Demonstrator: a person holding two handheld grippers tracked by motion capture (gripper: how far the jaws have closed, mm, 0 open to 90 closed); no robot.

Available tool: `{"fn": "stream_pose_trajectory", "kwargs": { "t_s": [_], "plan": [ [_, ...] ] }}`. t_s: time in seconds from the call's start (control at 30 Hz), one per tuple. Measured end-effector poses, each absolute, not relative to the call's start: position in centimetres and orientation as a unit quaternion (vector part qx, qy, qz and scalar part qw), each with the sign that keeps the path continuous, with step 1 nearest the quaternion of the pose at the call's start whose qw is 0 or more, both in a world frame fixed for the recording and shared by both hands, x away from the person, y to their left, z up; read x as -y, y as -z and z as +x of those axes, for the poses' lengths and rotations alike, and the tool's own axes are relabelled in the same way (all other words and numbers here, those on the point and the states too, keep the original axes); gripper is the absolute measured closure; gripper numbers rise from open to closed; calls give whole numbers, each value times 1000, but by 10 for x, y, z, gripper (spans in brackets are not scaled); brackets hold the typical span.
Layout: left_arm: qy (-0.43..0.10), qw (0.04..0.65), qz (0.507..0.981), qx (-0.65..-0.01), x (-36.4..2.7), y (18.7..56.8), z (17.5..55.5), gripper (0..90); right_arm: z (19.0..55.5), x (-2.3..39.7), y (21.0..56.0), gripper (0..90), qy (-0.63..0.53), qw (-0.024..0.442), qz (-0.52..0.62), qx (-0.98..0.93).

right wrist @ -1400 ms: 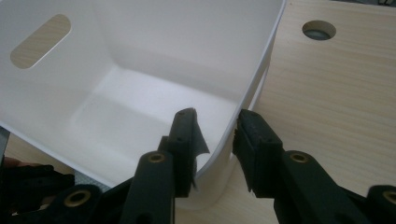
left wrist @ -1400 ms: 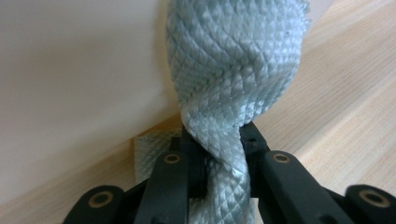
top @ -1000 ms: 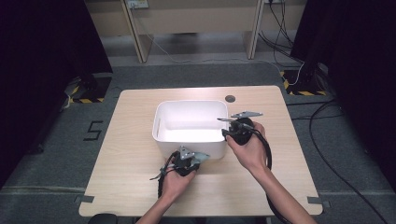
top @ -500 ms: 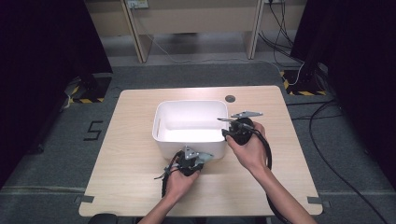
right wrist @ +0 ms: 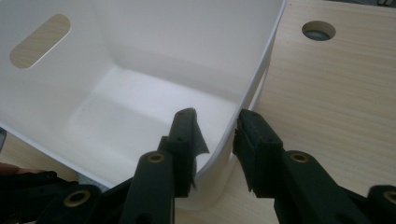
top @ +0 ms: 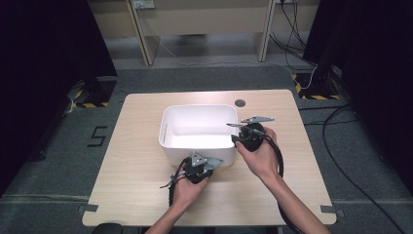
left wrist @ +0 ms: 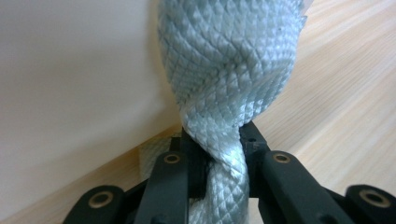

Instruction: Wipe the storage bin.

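Cloth (left wrist: 229, 79), a pale woven piece twisted into a rope, is pinched in your left gripper (left wrist: 218, 154), whose jaws are pressed together on the narrow twisted part. From that gripper the cloth runs straight ahead and fans out just in front of the jaws, with the outer wall of the bin (left wrist: 70, 79) close on the gripper's left and bare bench (left wrist: 345, 93) on its right. In the high view this gripper (top: 198, 165) sits low against the bin's near wall (top: 195, 151), so the cloth is outside the bin, not in it.

Your right gripper (right wrist: 215, 140) straddles the bin's corner rim (right wrist: 261, 70): one jaw inside, one outside, wall between them. A gap shows on the outer side, so I cannot tell whether the pads bear on it. The high view puts that gripper (top: 238, 139) at the bin's right near corner.

Judgement: the right gripper is placed to steady the bin while the left brings the cloth up over the wall. The twist keeps the cloth gathered for a firm pinch.
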State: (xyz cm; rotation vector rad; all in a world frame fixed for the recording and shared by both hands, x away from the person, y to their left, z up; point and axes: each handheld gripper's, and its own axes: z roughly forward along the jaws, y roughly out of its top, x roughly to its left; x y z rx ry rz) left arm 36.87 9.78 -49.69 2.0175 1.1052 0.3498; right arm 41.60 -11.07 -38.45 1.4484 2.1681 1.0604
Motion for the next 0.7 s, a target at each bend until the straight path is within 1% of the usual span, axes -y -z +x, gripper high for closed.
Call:
{"fn": "stream_pose_trajectory", "kwargs": {
  "t_s": [0.7],
  "plan": [
    [-147,420,788,-424,-95,472,365,773,416,111,384,679,-371,163,507,-760]
  ]
}}
